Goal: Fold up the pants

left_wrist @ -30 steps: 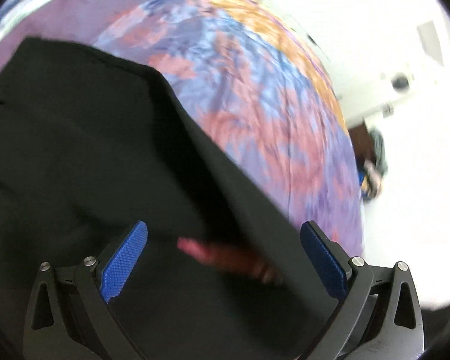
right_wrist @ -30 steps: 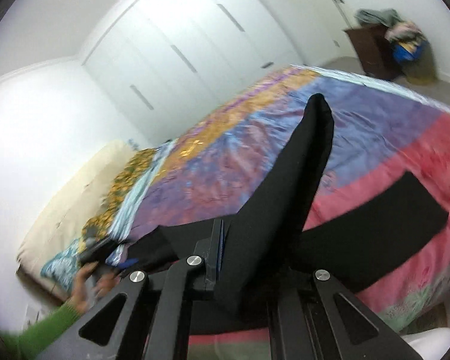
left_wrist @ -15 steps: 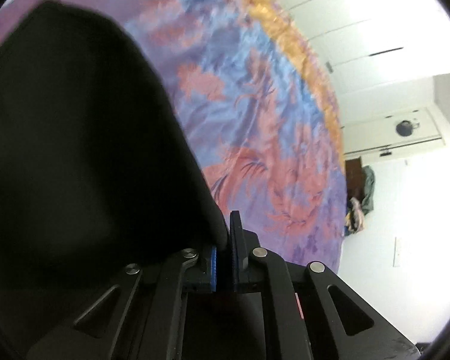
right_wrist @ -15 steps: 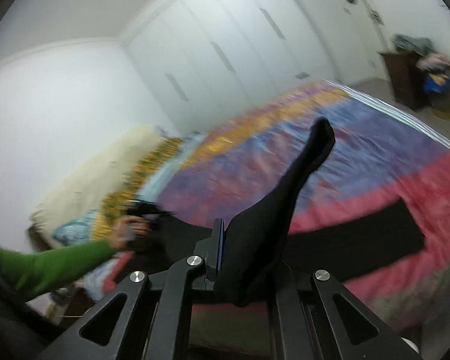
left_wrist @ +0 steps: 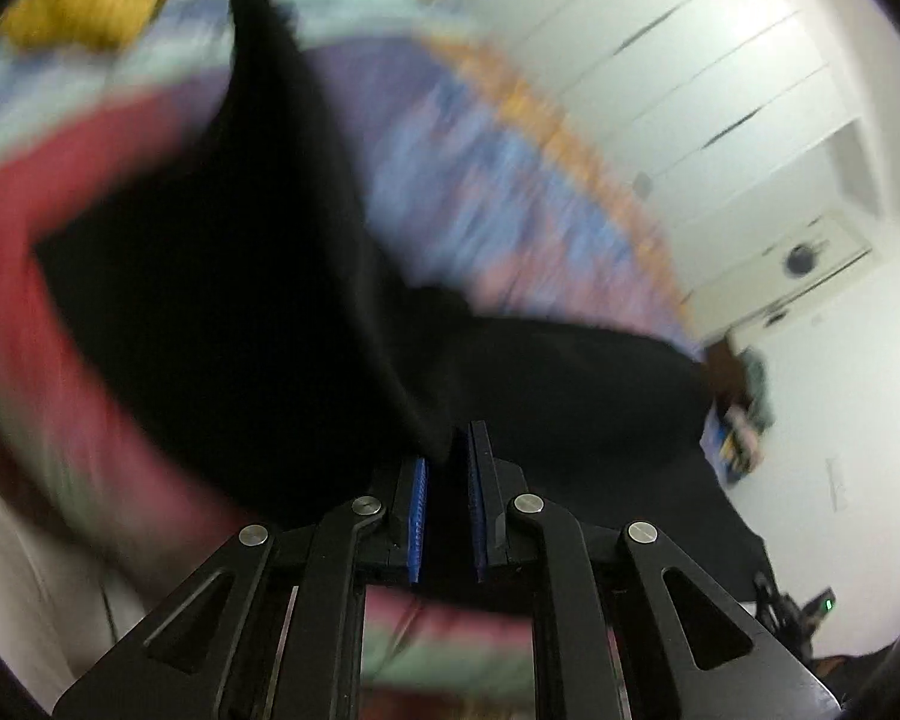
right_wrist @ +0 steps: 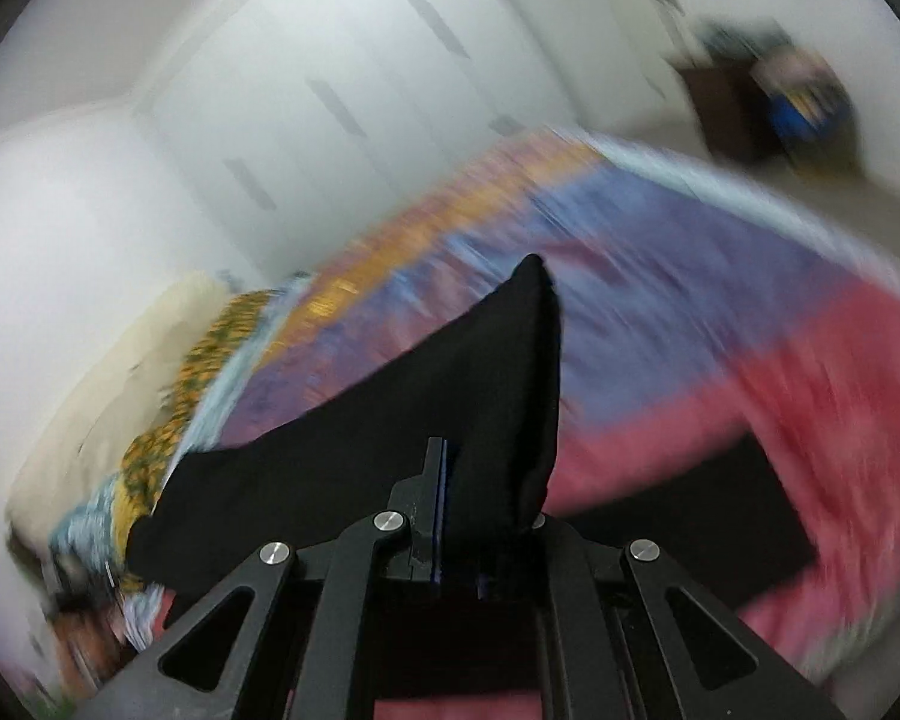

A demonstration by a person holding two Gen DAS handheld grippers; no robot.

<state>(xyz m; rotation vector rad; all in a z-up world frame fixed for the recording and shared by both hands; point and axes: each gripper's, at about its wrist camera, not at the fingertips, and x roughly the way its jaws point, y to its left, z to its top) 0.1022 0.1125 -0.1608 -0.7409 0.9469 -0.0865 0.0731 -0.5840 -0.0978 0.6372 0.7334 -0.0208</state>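
The black pants (left_wrist: 258,312) hang lifted above a colourful bedspread (left_wrist: 486,180). My left gripper (left_wrist: 448,468) is shut on a fold of the black fabric, which rises from between its blue pads (left_wrist: 419,495) and stretches left and right. In the right wrist view my right gripper (right_wrist: 459,510) is shut on another part of the pants (right_wrist: 426,408), and the cloth stands up in a peak over its fingers. Another part of the pants (right_wrist: 708,528) lies flat on the red part of the bedspread (right_wrist: 810,372). Both views are blurred by motion.
White wardrobe doors (right_wrist: 342,96) line the far wall. A dark cabinet with piled clothes (right_wrist: 768,102) stands in the far corner. A cream headboard (right_wrist: 90,384) is at the bed's left end. A small device with a green light (left_wrist: 822,603) is at lower right.
My left gripper went from open to shut on the pants and lifted them off the bed. Both grippers have swung fast with the cloth. The green-sleeved arm has left the right wrist view.
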